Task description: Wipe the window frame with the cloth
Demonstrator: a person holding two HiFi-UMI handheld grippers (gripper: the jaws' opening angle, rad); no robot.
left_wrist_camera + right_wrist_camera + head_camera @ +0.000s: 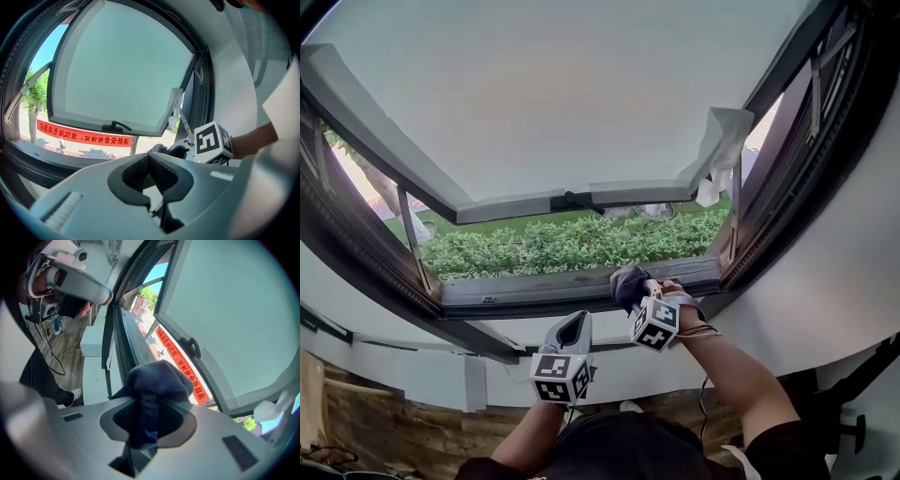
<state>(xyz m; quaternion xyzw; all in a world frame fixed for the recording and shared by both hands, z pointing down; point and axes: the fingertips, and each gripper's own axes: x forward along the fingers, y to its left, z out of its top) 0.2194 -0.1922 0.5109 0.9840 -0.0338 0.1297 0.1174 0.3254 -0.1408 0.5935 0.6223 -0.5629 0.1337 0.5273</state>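
The dark metal window frame [539,291] stands open, its frosted-glass sash [562,103] swung outward and up. A black handle [576,200] sits on the sash's lower edge. Through the gap shows a green clipped hedge [553,246]. A crumpled white sheet [722,141] hangs from the sash's right corner.

The right gripper [637,292] reaches up to the frame's bottom rail, toward its right end. Its jaws are clamped on a dark navy soft cloth [624,279], which bunches out past the jaw tips and rests against the rail. In the right gripper view the cloth [157,378] fills the space between the jaws of the right gripper [146,404], its rounded wad standing above them. The rail [129,341] runs away just behind it, and a long red banner with white characters [183,366] lies far outside.

The left gripper [573,330] hangs lower and to the left, in front of the white ledge under the frame, apart from the rail. In its own view the left gripper [150,161] has its ribbed jaws pressed together with nothing between them. Beyond them show the right gripper's black-and-white marker cube [212,142] and the same red banner [84,136].
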